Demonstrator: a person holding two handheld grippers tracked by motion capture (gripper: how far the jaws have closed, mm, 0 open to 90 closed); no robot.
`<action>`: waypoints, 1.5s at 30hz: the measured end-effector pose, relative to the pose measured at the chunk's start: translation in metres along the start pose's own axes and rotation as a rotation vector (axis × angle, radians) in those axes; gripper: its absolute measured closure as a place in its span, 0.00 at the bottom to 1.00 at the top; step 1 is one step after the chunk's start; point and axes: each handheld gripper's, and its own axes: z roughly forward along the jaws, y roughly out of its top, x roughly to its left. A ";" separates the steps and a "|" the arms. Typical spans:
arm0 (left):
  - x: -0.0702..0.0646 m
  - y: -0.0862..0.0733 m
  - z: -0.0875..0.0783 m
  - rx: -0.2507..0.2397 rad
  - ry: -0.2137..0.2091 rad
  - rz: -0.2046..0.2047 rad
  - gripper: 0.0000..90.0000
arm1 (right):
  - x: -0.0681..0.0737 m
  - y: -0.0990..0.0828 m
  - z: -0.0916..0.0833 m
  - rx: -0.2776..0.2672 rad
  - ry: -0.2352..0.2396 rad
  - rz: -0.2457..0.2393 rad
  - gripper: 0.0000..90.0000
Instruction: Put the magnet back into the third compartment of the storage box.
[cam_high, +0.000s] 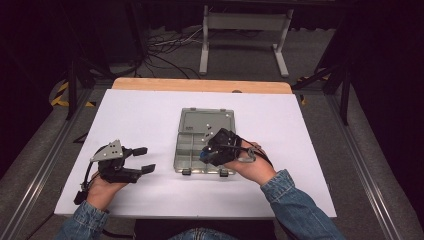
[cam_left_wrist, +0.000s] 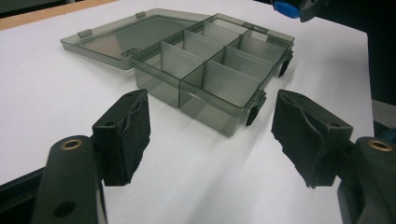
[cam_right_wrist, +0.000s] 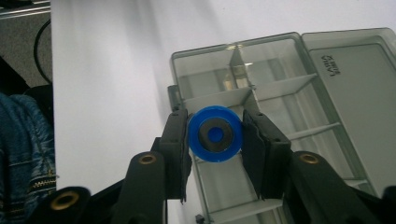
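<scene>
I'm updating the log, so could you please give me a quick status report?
Right gripper shut on round blue disc above open grey plastic compartment box. Left gripper open, resting aside. Nothing in the way.

Lab: metal framing (cam_high: 30, 185), floor cables (cam_high: 165, 50)

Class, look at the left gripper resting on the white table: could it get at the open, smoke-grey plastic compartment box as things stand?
Probably yes. The left gripper is open, pointing at the smoke-grey plastic compartment box, with only bare white table between. The right gripper, holding a blue round disc, hovers over the box's other side.
</scene>
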 end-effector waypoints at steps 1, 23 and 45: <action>0.000 0.000 0.000 0.000 0.000 0.000 0.32 | -0.003 0.000 -0.001 -0.001 -0.006 0.007 0.70; 0.000 0.000 0.000 0.003 -0.001 0.002 0.32 | -0.041 -0.005 0.002 0.003 -0.095 0.085 0.70; 0.000 0.000 0.000 0.003 0.001 0.000 0.32 | -0.071 -0.013 0.016 0.034 -0.135 0.168 0.70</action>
